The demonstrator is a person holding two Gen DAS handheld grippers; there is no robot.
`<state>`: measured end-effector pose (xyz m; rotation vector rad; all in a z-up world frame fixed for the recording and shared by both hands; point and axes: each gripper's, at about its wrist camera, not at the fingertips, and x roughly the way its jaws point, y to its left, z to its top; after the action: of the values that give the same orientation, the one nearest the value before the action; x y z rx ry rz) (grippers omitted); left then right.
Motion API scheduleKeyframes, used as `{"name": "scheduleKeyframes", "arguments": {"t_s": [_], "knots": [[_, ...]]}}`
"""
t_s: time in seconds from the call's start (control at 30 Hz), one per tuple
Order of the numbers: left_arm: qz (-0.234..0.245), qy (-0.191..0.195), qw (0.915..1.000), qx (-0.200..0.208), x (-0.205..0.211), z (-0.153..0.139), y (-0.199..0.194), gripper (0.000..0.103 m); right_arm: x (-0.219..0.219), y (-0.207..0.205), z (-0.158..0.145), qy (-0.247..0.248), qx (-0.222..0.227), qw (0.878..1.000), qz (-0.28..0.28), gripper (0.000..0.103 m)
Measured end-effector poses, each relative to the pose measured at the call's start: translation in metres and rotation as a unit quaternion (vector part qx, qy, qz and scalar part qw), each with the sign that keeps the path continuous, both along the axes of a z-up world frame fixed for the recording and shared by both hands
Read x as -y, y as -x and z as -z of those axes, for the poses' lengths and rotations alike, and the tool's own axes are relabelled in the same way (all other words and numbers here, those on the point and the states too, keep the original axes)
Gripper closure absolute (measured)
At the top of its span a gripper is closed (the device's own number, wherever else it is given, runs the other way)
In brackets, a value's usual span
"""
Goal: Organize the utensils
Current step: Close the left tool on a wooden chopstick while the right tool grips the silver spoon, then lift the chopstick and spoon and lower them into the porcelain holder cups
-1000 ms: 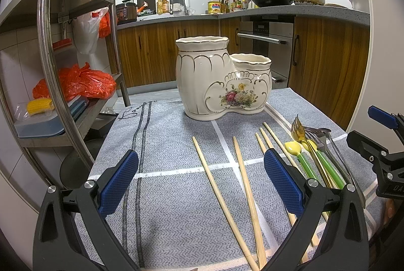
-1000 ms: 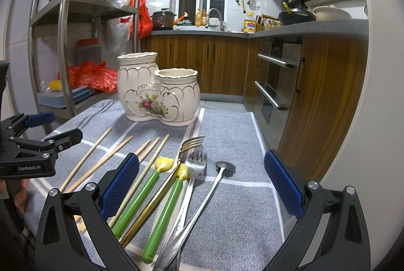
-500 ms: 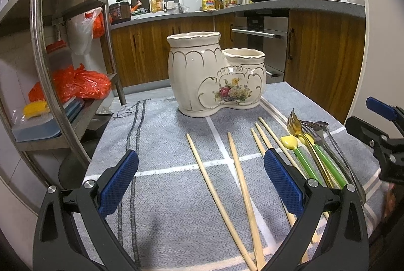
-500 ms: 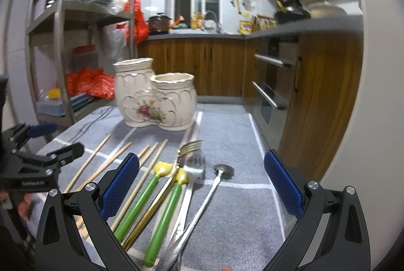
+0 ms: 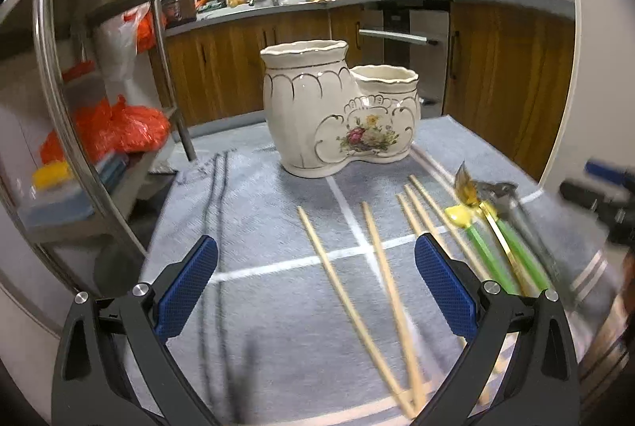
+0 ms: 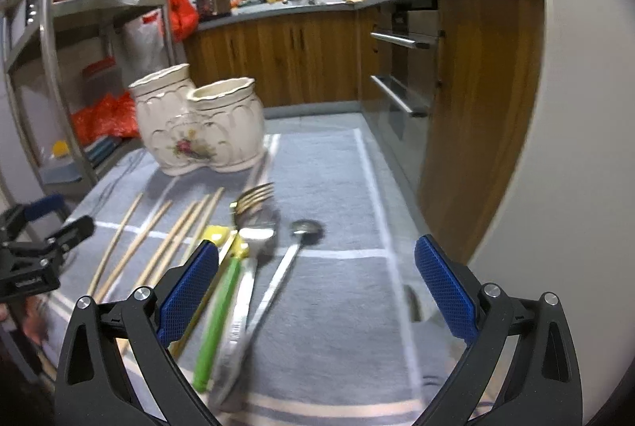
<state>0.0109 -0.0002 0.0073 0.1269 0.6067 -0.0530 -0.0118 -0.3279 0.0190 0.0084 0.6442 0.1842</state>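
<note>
A cream two-pot ceramic utensil holder (image 5: 337,112) with a flower print stands at the back of a grey cloth (image 5: 270,227); it also shows in the right wrist view (image 6: 198,124). Several wooden chopsticks (image 5: 381,267) lie in front of it, also seen from the right (image 6: 158,239). Green-handled utensils (image 6: 218,319), a gold fork (image 6: 254,196), a silver fork (image 6: 254,247) and a silver spoon (image 6: 289,259) lie to their right. My left gripper (image 5: 317,291) is open above the chopsticks. My right gripper (image 6: 317,287) is open above the spoon and forks.
A metal shelf rack (image 5: 55,100) with orange bags (image 5: 119,124) stands left of the table. Wooden cabinets and an oven (image 6: 405,69) run along the back and right. The cloth's right edge (image 6: 397,267) is close to the cabinets.
Both grippers have moved forward and down toward the cloth. The right view has swung so the holder sits further left. Both stay open and empty.
</note>
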Motion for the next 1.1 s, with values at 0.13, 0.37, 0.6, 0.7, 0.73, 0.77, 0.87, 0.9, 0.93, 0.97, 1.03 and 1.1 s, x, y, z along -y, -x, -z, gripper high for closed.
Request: {"name": "scheduleKeyframes", "arguments": {"t_s": [0.13,0.37,0.6,0.7,0.73,0.77,0.87,0.9,0.93,0.97,1.03,1.1], "knots": [[0.024,-0.018,0.9981,-0.054,0.003,-0.003,-0.011,0.005,0.007,-0.013,-0.001,-0.002,-0.047,0.999,-0.018,0.007],[0.025,0.036,0.989,-0.142,-0.005,0.015,-0.034,0.027,0.001,-0.038,0.018,-0.023,-0.122,0.991,-0.044,0.042],[0.051,0.061,0.981,-0.177,0.002,0.032,-0.038,0.054,-0.014,-0.052,0.033,-0.02,-0.149,0.987,-0.057,0.066],[0.048,0.064,0.9815,-0.174,0.001,0.034,-0.045,0.067,-0.018,-0.058,0.037,-0.018,-0.146,0.988,-0.056,0.071],[0.046,0.064,0.9816,-0.174,0.0,0.034,-0.048,0.074,-0.019,-0.059,0.037,-0.014,-0.145,0.988,-0.057,0.072],[0.045,0.064,0.9818,-0.173,-0.001,0.034,-0.05,0.077,-0.022,-0.062,0.037,-0.011,-0.144,0.988,-0.059,0.075],[0.042,0.069,0.9821,-0.17,-0.007,0.035,-0.057,0.094,-0.027,-0.067,0.038,-0.003,-0.142,0.988,-0.065,0.09],[0.044,0.079,0.9815,-0.169,-0.01,0.036,-0.059,0.094,-0.028,-0.068,0.038,-0.005,-0.143,0.987,-0.068,0.096],[0.046,0.081,0.9814,-0.168,-0.011,0.036,-0.06,0.095,-0.03,-0.069,0.038,-0.005,-0.142,0.987,-0.07,0.097],[0.048,0.08,0.9815,-0.167,-0.012,0.036,-0.06,0.096,-0.03,-0.069,0.038,-0.007,-0.141,0.987,-0.073,0.098],[0.059,0.08,0.9812,-0.166,-0.013,0.035,-0.059,0.097,-0.029,-0.065,0.036,-0.012,-0.135,0.988,-0.08,0.099],[0.067,0.083,0.9805,-0.165,-0.014,0.035,-0.058,0.098,-0.028,-0.061,0.032,-0.019,-0.123,0.988,-0.088,0.099]]}}
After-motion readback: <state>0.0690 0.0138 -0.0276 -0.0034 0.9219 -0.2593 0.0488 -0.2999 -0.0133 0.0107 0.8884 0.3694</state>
